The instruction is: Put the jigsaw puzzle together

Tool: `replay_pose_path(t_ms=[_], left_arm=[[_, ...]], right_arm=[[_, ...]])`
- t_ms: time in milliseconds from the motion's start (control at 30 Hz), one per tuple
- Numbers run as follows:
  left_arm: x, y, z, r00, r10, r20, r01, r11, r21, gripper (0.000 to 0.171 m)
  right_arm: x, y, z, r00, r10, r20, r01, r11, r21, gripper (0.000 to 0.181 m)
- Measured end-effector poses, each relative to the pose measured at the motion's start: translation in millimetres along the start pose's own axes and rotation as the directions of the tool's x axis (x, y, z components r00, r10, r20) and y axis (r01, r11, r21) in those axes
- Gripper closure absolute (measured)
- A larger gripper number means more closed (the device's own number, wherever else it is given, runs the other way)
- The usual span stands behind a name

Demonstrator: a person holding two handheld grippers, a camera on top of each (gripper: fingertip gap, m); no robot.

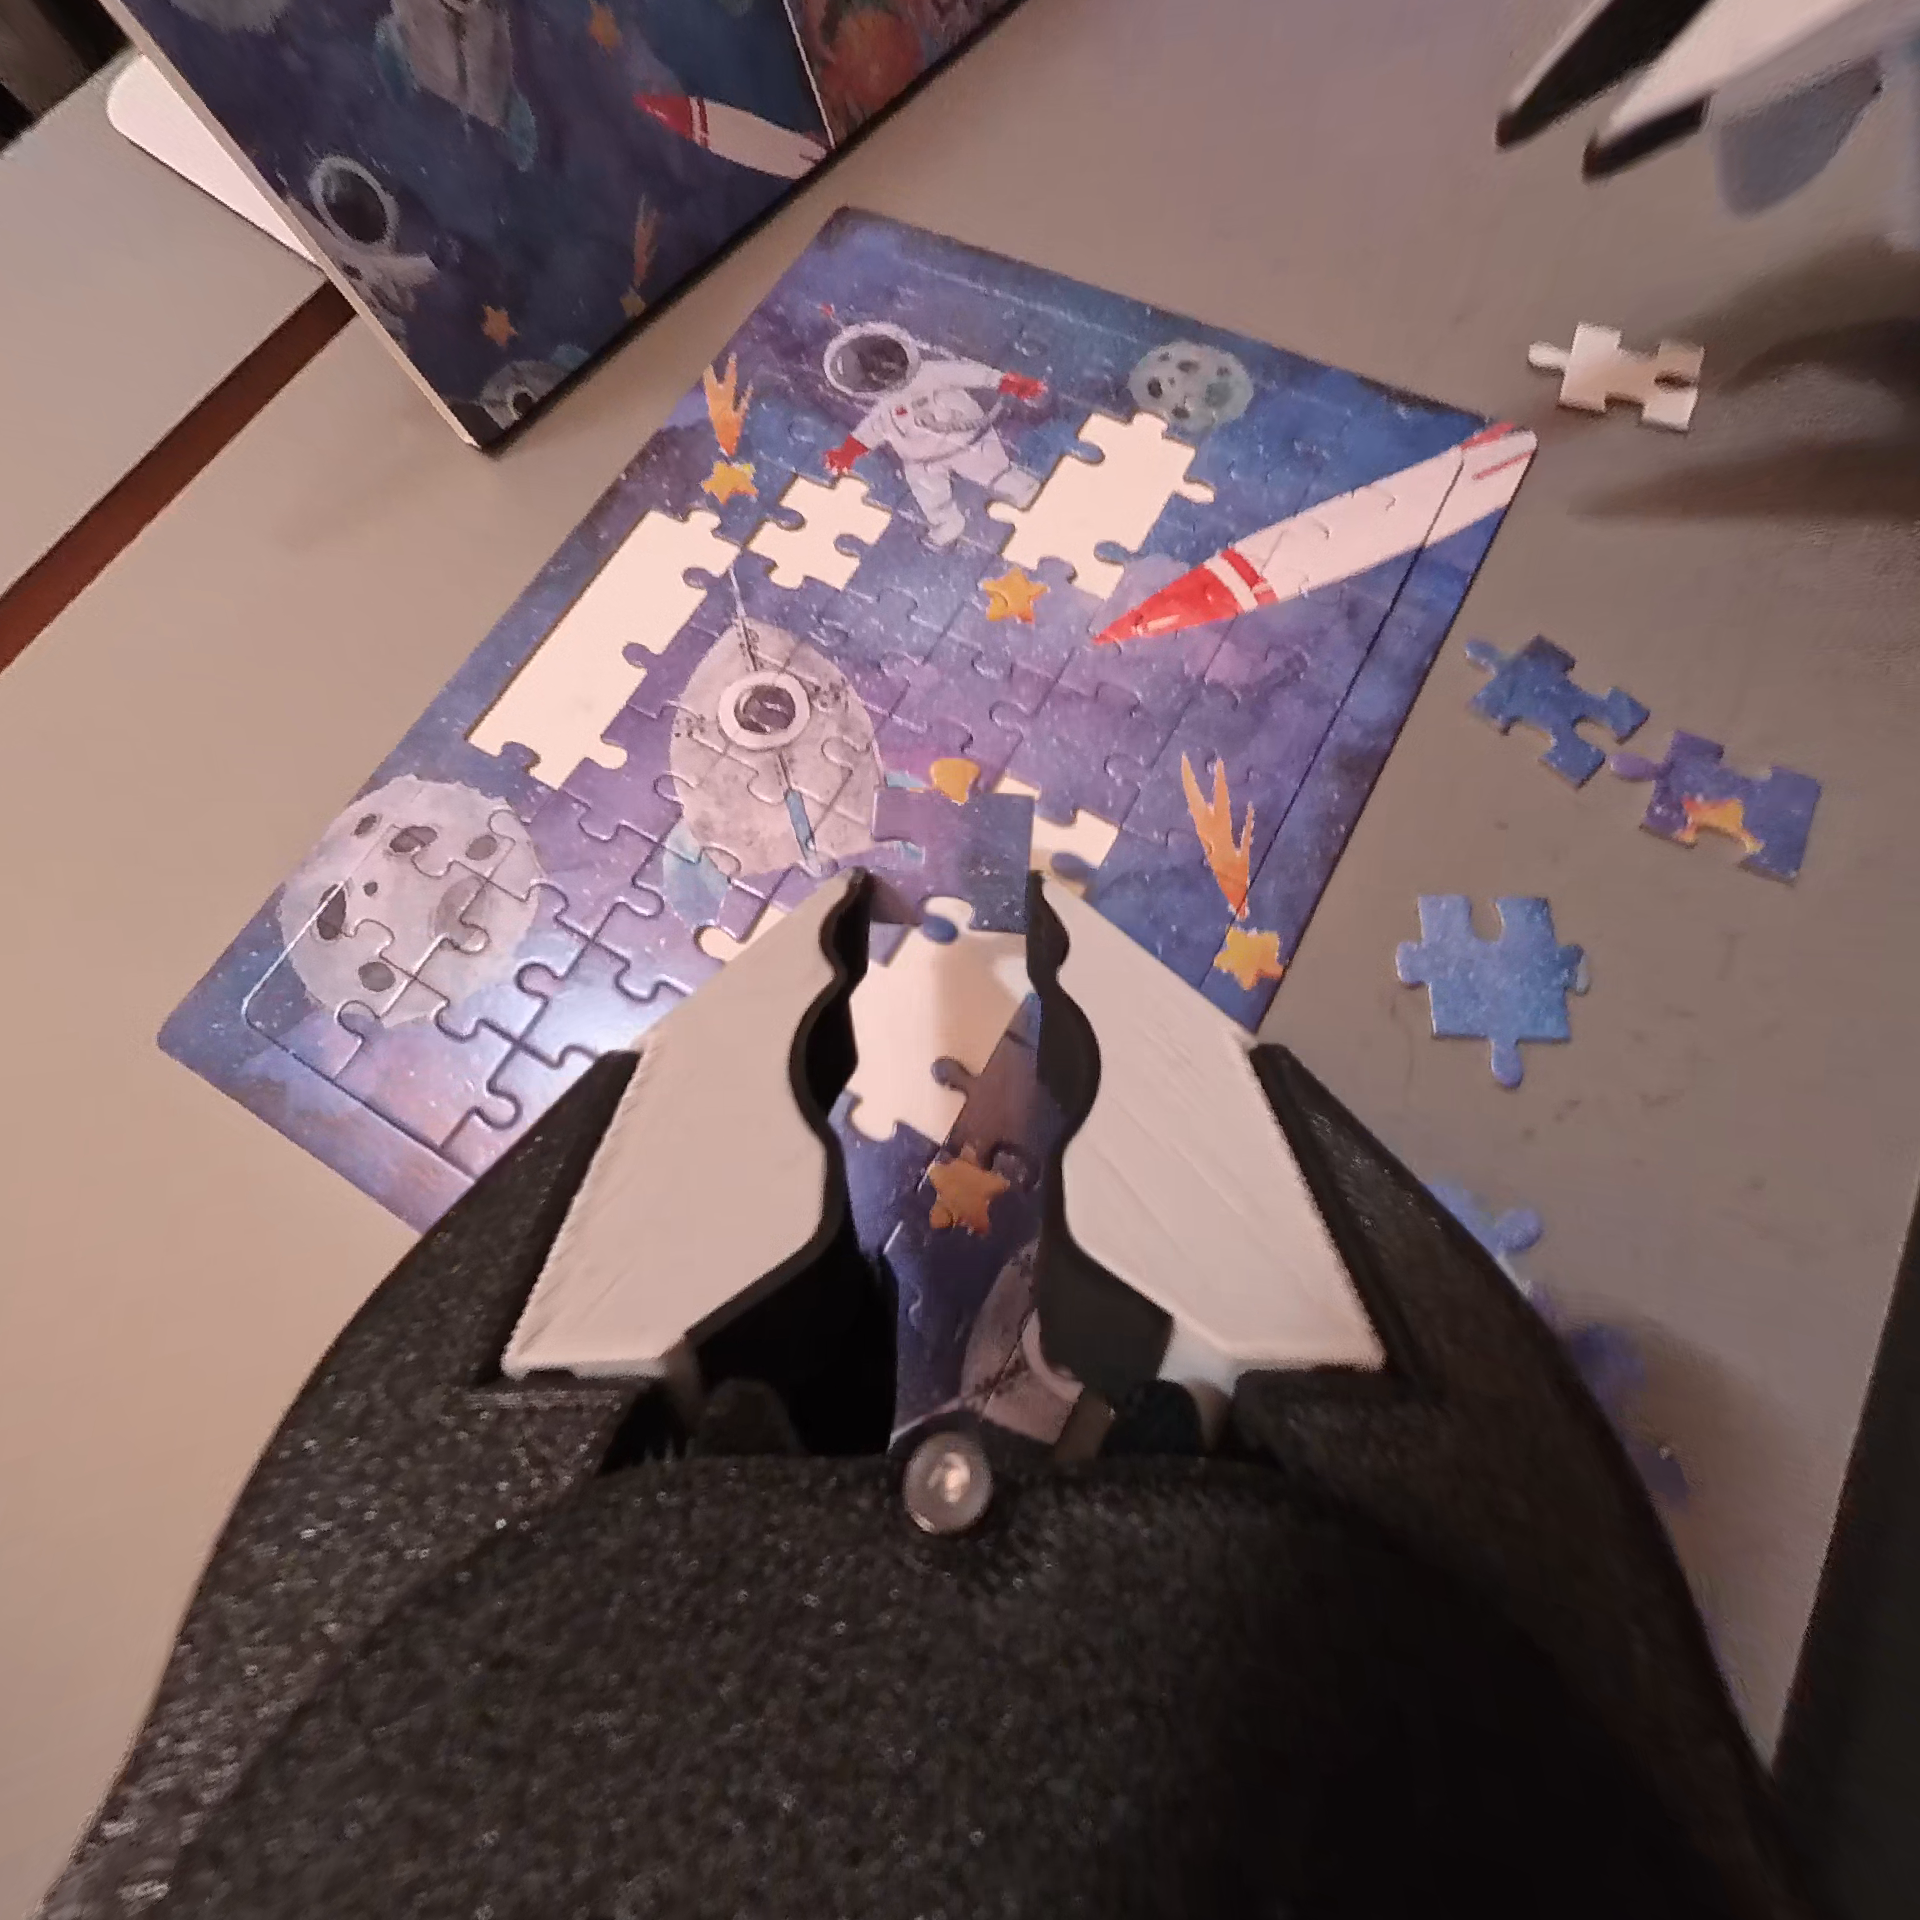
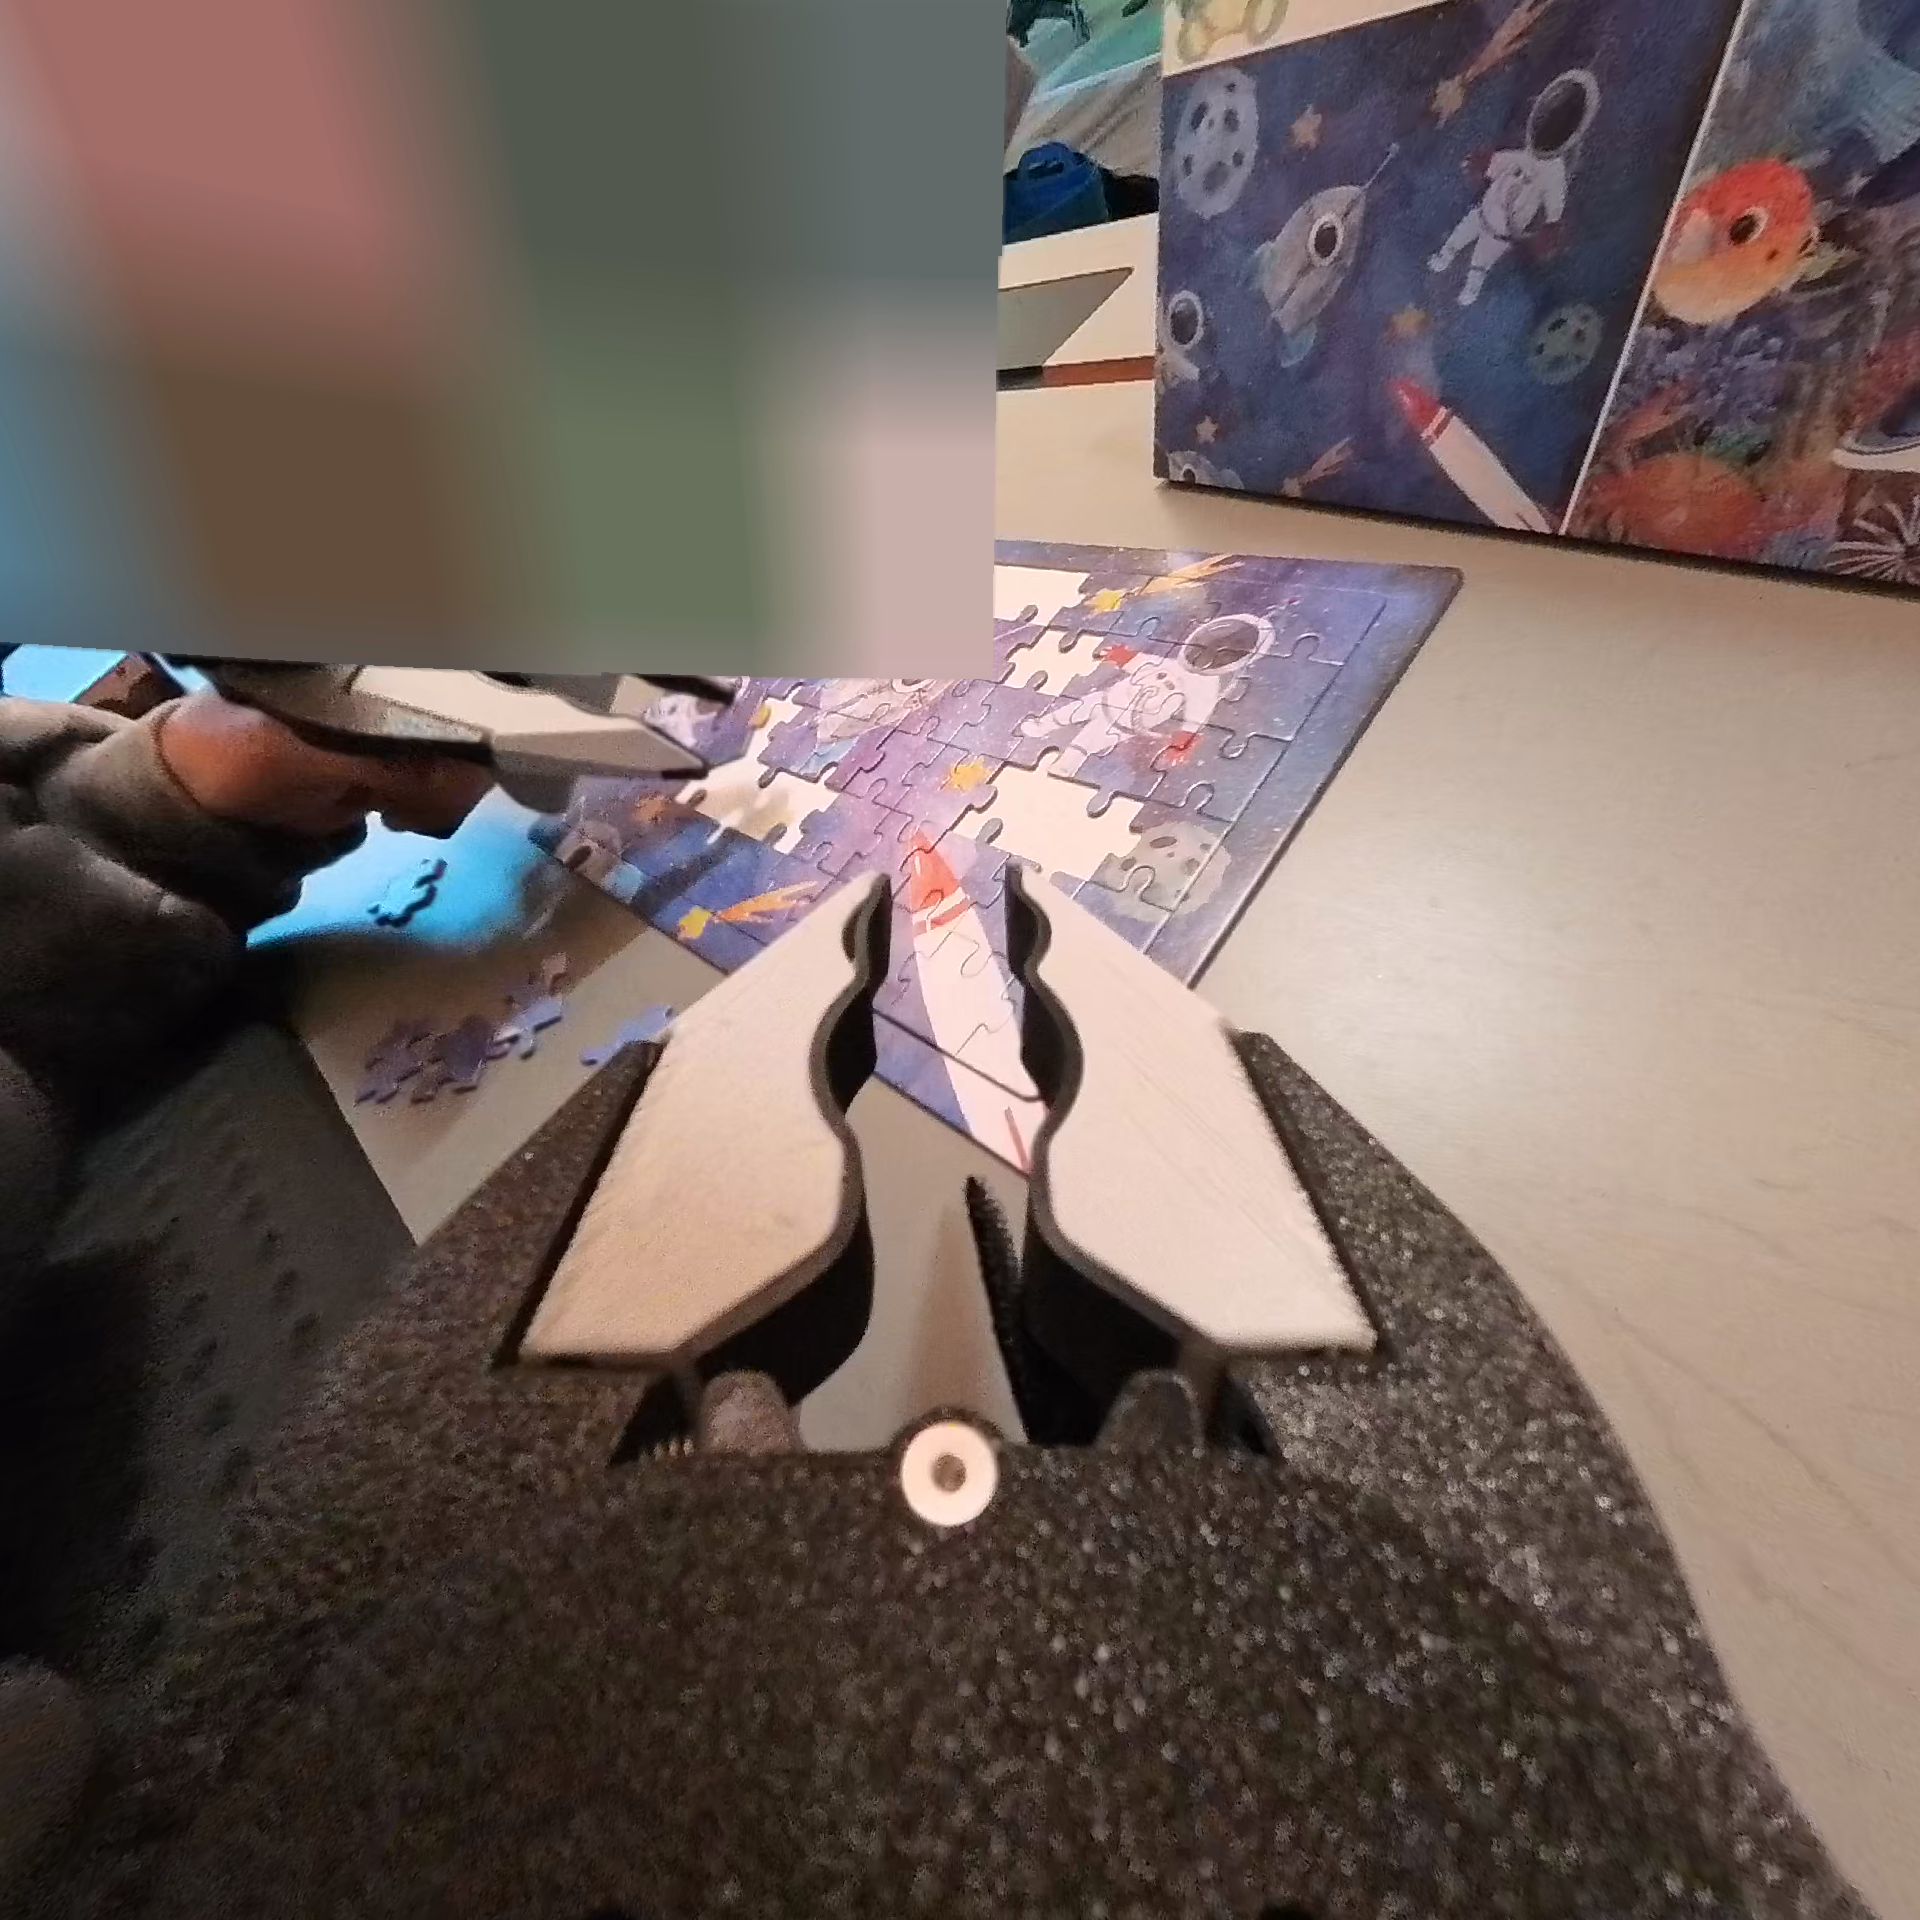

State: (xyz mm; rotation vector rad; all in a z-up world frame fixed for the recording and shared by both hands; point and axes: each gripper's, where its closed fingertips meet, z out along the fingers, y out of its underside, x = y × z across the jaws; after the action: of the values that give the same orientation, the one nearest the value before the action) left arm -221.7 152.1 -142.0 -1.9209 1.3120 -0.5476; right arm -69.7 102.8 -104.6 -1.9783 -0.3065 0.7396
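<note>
Though the thin, light, bendable jigsaw puzzle (image 1: 1039, 665) lies flat mid-frame on the desk (image 1: 260, 582), the left claw (image 1: 948, 881) is clamped by its tips on a blue piece (image 1: 961, 847), best pinched edgewise, while only the right wrist view shows the right claw (image 2: 948, 883) apart and empty.

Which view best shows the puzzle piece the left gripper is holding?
The left wrist view: the blue puzzle piece sits between the left gripper fingertips, over a white gap in the puzzle board. In the right wrist view that gripper appears side-on and the piece cannot be made out.
</note>
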Motion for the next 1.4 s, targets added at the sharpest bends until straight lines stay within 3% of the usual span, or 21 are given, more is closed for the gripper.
replay_pose_path(t_ms=[133, 300, 467, 667, 867, 1100, 1400], left_arm=[[-5.8, -20.8, 1.5, 0.995, -0.087, 0.039, 0.084, 0.994, 0.069, 0.142], [-34.3, -37.2, 1.9, 0.950, -0.242, 0.195, 0.221, 0.967, 0.126, 0.142], [-63.1, -31.8, 18.7, 0.908, -0.311, 0.281, 0.308, 0.950, 0.058, 0.142], [-86.6, -16.4, 38.8, 0.884, -0.309, 0.351, 0.342, 0.939, -0.035, 0.142], [-74.3, -15.2, 37.6, 0.876, -0.345, 0.336, 0.370, 0.929, -0.012, 0.142], [-57.7, 8.2, 26.0, 0.863, -0.386, 0.325, 0.428, 0.902, -0.066, 0.142], [-47.8, 10.0, 28.9, 0.848, -0.457, 0.267, 0.486, 0.873, -0.049, 0.134]], right_arm=[[-5.1, 5.9, 3.7, 0.999, -0.054, -0.003, 0.054, 0.998, -0.034, 0.160], [-14.6, 11.7, 8.6, 0.989, -0.149, -0.004, 0.148, 0.987, -0.068, 0.160], [-20.9, 17.3, 12.5, 0.980, -0.197, 0.004, 0.196, 0.975, -0.099, 0.160], [-19.2, 11.6, 7.5, 0.991, -0.135, 0.013, 0.135, 0.989, -0.065, 0.160], [-18.6, 13.8, 8.6, 0.990, -0.139, 0.007, 0.139, 0.987, -0.080, 0.160], [-21.5, 16.9, 10.9, 0.985, -0.173, 0.007, 0.173, 0.980, -0.096, 0.160], [-20.3, 18.6, 12.2, 0.987, -0.158, 0.011, 0.159, 0.982, -0.106, 0.160]])
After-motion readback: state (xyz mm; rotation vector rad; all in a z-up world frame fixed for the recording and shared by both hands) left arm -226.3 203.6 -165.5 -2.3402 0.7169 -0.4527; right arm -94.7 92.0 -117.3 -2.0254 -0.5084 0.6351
